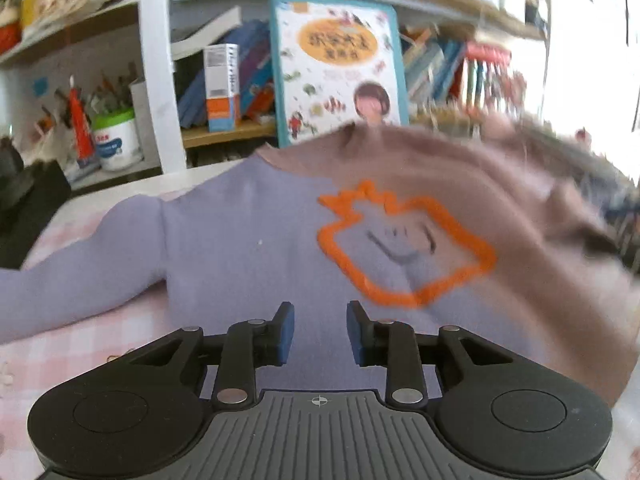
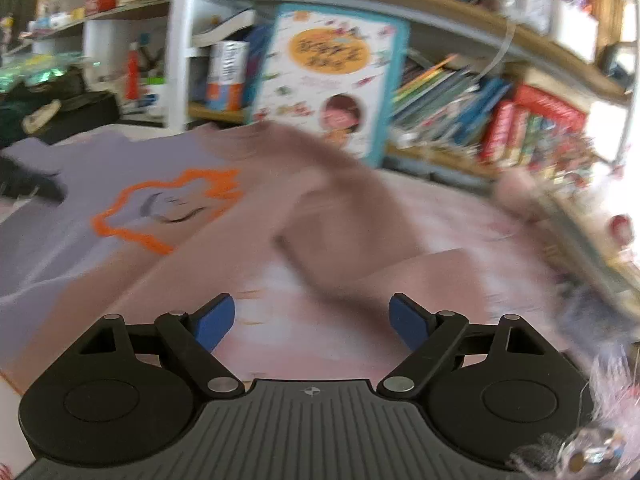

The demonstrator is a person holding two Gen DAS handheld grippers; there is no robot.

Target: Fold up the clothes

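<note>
Two tones across one soft knit sweater, lilac half and dusty-brown half, spread flat on a pink-and-white checked cloth. Raised orange outline at chest, jagged crown on top, thin dark smile inside. Behind, wooden shelf packed with glossy picture book. Left gripper above lilac fabric, blue pads narrowly apart, gripping nothing. Right gripper spread wide, empty, over brown sleeve.

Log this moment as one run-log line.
left gripper: open, empty | right gripper: open, empty | shirt: flat, one side folded over
</note>
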